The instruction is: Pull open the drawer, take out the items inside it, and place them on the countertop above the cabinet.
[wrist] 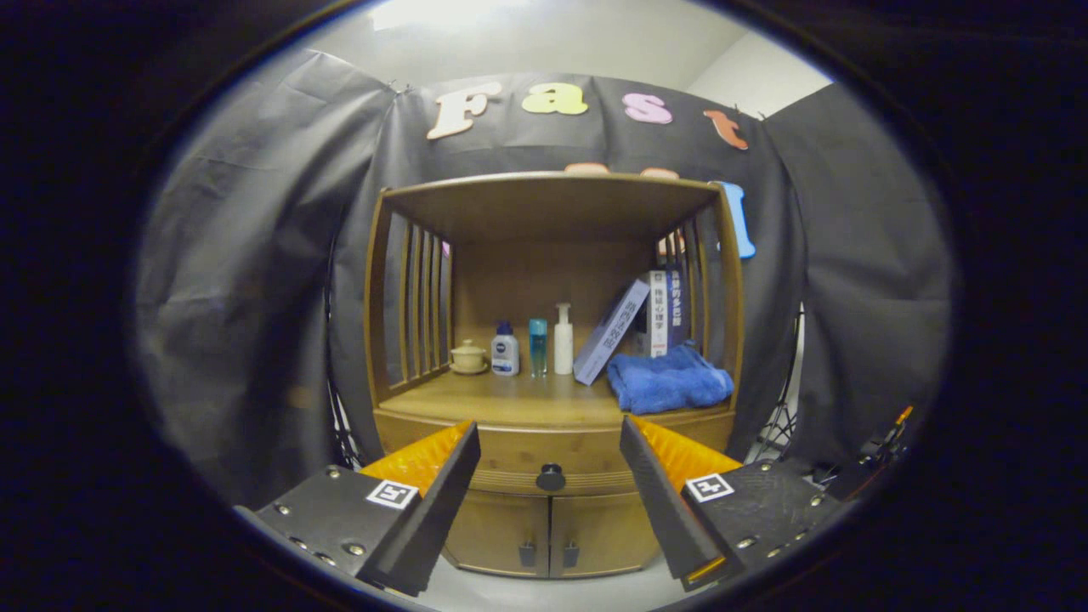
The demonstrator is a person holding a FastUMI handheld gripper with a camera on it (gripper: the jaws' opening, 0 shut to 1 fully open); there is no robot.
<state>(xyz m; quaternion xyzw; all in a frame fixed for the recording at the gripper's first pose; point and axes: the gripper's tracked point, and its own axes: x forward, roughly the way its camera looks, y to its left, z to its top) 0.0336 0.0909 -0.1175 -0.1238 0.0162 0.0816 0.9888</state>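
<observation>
A wooden cabinet [552, 280] stands straight ahead. Its drawer [548, 455] is closed, with a dark round knob [551, 478] at its middle. My gripper [551, 438] is open, some way short of the cabinet; the knob shows in the gap between the two fingers, a little below their tips. Nothing is held. The countertop [510, 395] above the drawer carries a folded blue towel [669, 379] on its right. What lies inside the drawer is hidden.
At the back of the countertop stand a small lidded cup [468, 356], three bottles [537, 347] and leaning books [633, 327]. Slatted sides and a top board enclose the shelf. Two small doors [548, 535] sit below the drawer. A tripod's legs [778, 433] stand to the right.
</observation>
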